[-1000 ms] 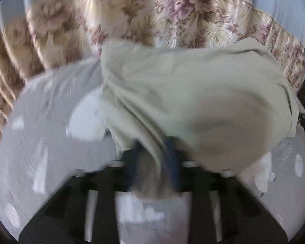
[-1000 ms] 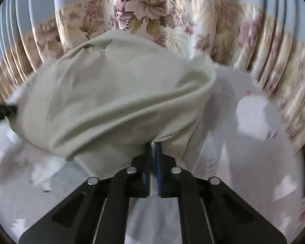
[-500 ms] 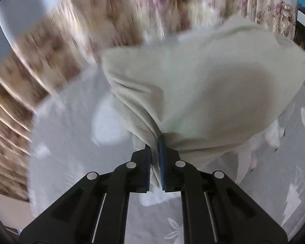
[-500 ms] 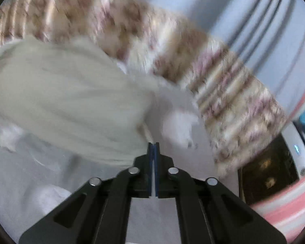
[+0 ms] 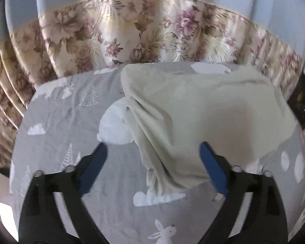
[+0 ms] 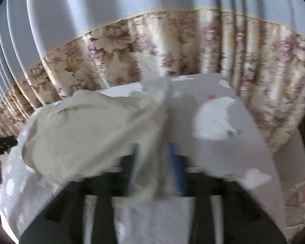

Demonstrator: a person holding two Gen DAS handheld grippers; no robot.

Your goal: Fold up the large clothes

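Blue-padded jaws of the left tool (image 5: 152, 162) have just been opening and now stand wide, with a corner of the pale green garment (image 5: 203, 118) lying loose between them, no pad pressing on it. A second ago that corner was pinched tight. The right tool (image 6: 156, 162) has likewise just been opening; its jaws stand about half apart, cloth blurred between them, apparently let go. Judging by this, one fold has been laid down and released. The garment lies in a rumpled heap on the grey bedsheet (image 5: 57, 122) printed with clouds, trees and rabbits, from twelve to three o'clock of the left tool. Floral curtains (image 5: 142, 34) hang beyond at twelve o'clock. Nothing blocks either tool.
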